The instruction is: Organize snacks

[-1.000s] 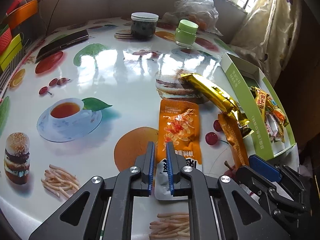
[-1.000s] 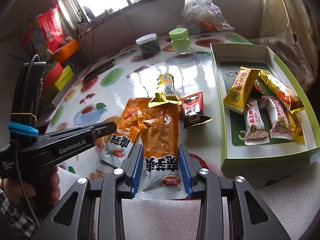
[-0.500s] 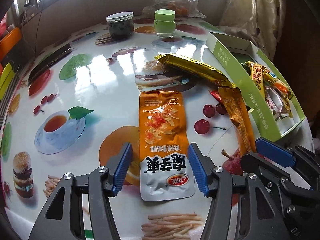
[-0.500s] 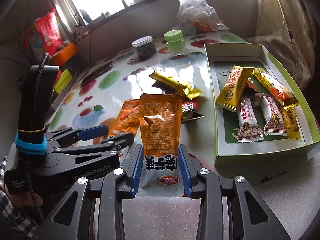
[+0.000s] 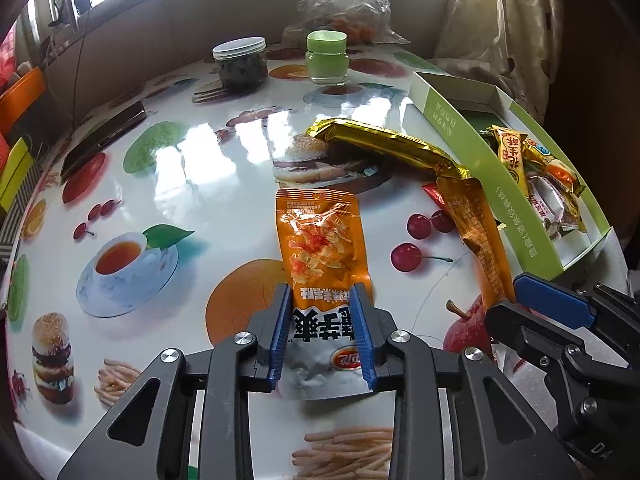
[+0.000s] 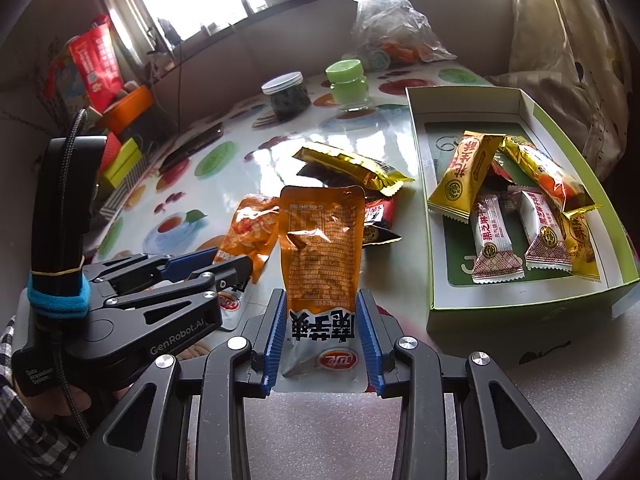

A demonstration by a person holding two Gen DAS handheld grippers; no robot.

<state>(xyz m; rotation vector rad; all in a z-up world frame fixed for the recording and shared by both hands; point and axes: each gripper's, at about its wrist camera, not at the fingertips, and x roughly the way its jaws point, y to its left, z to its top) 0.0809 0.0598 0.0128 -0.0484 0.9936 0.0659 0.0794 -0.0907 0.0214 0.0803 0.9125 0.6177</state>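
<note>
1. Closing my left gripper (image 5: 322, 334) on a chip bag (image 5: 320, 248) that lies flat on the table (image 5: 200, 184); the blue fingers (image 5: 280, 332) sit at both side edges of its lower end, and they look to be touching it.
2. My right gripper (image 6: 322, 342) grips a second chip bag (image 6: 320, 248) by its bottom end, printed back toward the camera, top standing upright and clear of the table.
3. From the left wrist view, that second bag shows edge-on at the right, just in front of the box (image 5: 476, 148).
4. A gold bar (image 5: 384, 146) lies on the table beyond the flat bag, one end near the box wall. A small red packet (image 6: 378, 216) rests just beside it, partly hidden behind the raised bag.
5. The green-and-white box holds several wrapped snacks (image 6: 516, 208), yellow and white ones, lying across each other.
6. Farther back stand a dark jar (image 5: 240, 62) with a white lid and a green jar (image 5: 327, 58), side by side but apart. A crumpled plastic bag (image 5: 344, 4) sits behind them.
7. A phone (image 5: 104, 136) lies at the table's left.
</note>
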